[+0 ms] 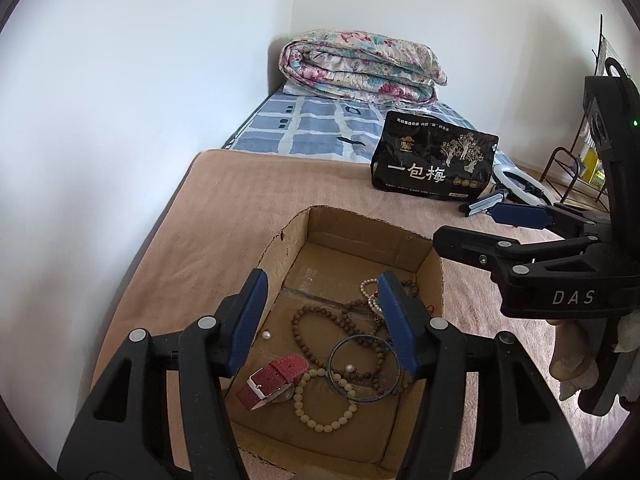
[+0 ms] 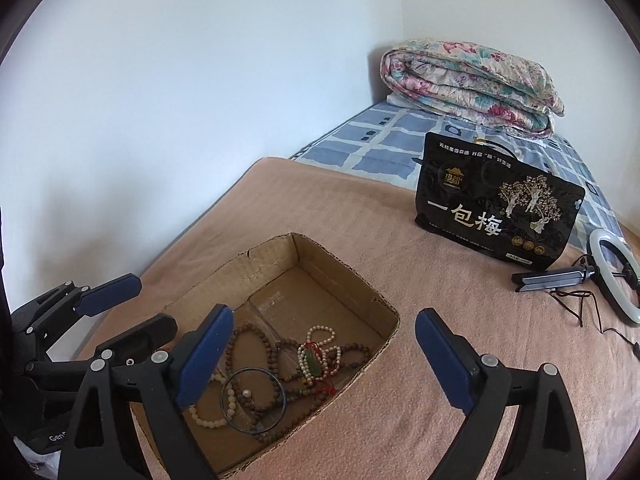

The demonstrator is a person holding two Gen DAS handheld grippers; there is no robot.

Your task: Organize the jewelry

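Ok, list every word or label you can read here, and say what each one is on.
"一包梅": black bag.
"DAS": right gripper body, left wrist view.
"Gen", cut off: left gripper body, right wrist view.
The bag's top line, gold logo and bottom label are too small to read.

Cardboard box [image 2: 348, 280] on bed [image 2: 400, 380]; bracelets [image 2: 256, 396] inside. Pouch [image 2: 496, 216] at 1 o'clock, folded quilt [image 2: 472, 84] behind it.

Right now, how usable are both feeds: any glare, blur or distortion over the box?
Left wrist view: even daylight, no glare; the cardboard box sharp, black fisheye corners. Right wrist view: similar light, edges bowed, and the right gripper has one finger covering some beads.
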